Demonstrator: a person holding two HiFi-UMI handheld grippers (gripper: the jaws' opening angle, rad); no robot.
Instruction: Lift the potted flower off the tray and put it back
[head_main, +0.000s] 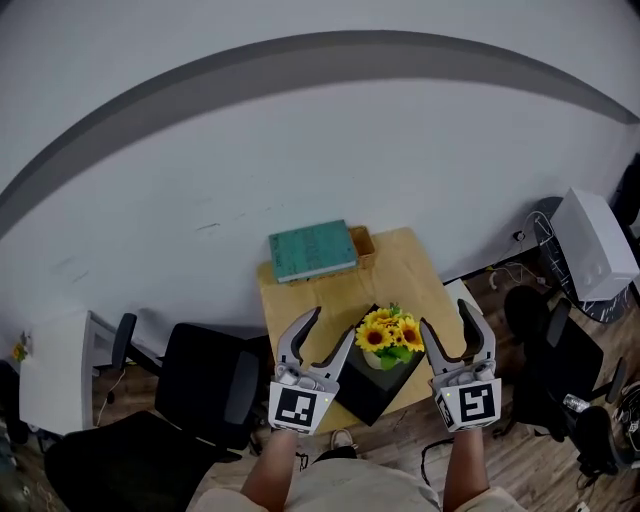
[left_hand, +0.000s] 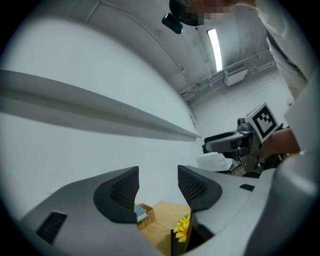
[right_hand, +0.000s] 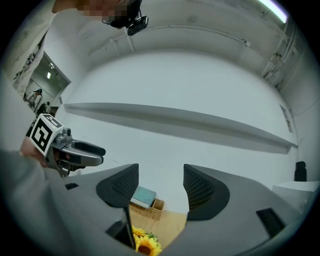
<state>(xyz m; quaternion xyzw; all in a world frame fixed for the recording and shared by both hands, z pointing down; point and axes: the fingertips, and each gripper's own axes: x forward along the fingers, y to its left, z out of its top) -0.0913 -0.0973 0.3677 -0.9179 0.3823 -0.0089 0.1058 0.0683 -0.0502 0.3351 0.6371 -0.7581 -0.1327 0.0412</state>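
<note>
On the black tray (head_main: 372, 392) stands the potted flower (head_main: 390, 338), between my two grippers
My left gripper (head_main: 333, 323) and right gripper (head_main: 446, 314) flank it, jaws wide apart and holding nothing; the tray sits at the near edge of the wooden table (head_main: 405, 270), with a teal book (head_main: 312, 250) on a wicker basket (head_main: 363, 243) at the far end

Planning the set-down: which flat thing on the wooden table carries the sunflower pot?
The black square tray at the near edge of the wooden table; the teal book at the back carries nothing.
</note>
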